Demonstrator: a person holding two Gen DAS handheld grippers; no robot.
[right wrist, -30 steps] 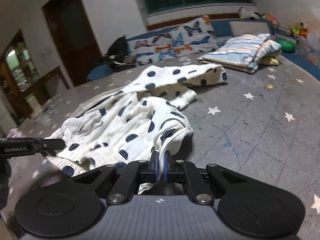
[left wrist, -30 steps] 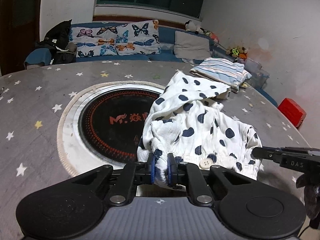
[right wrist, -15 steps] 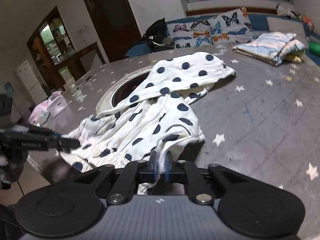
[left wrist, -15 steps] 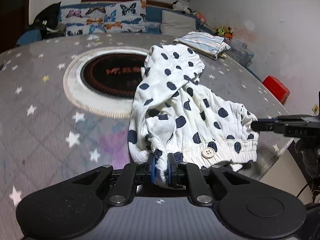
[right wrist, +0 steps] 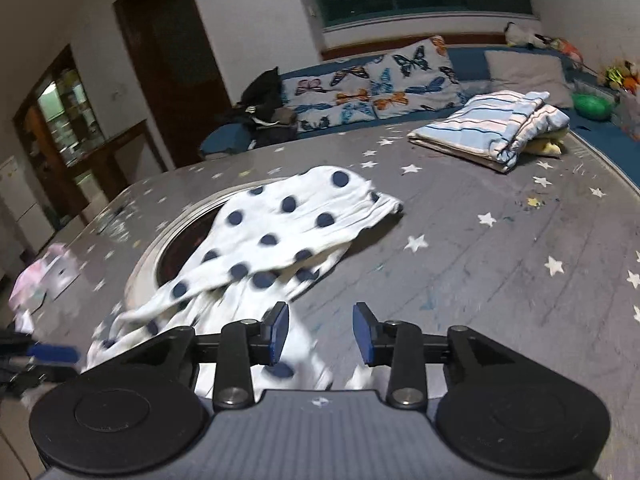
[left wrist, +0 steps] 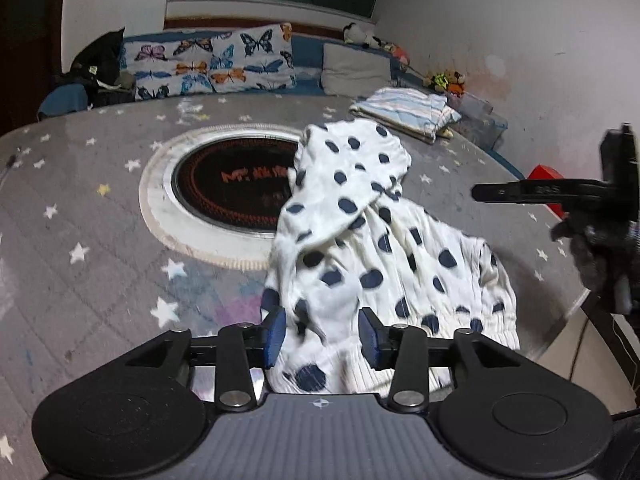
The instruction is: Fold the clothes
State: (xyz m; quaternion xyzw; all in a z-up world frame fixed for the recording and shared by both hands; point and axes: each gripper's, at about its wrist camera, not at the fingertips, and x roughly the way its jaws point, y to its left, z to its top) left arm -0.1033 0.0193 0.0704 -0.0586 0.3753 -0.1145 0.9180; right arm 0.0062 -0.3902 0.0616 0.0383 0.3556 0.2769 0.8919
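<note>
On the star-printed table (left wrist: pixel 80 208), we find the polka-dot garment (left wrist: pixel 372 240) at five o'clock of the round burner (left wrist: pixel 236 192). Left gripper (left wrist: pixel 322 336) and right gripper (right wrist: pixel 320 328) are both opening, part-spread, pads clear of cloth.

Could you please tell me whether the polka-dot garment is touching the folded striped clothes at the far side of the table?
Apart. The right wrist view shows bare star-patterned tablecloth between the polka-dot garment and the folded striped clothes.
</note>
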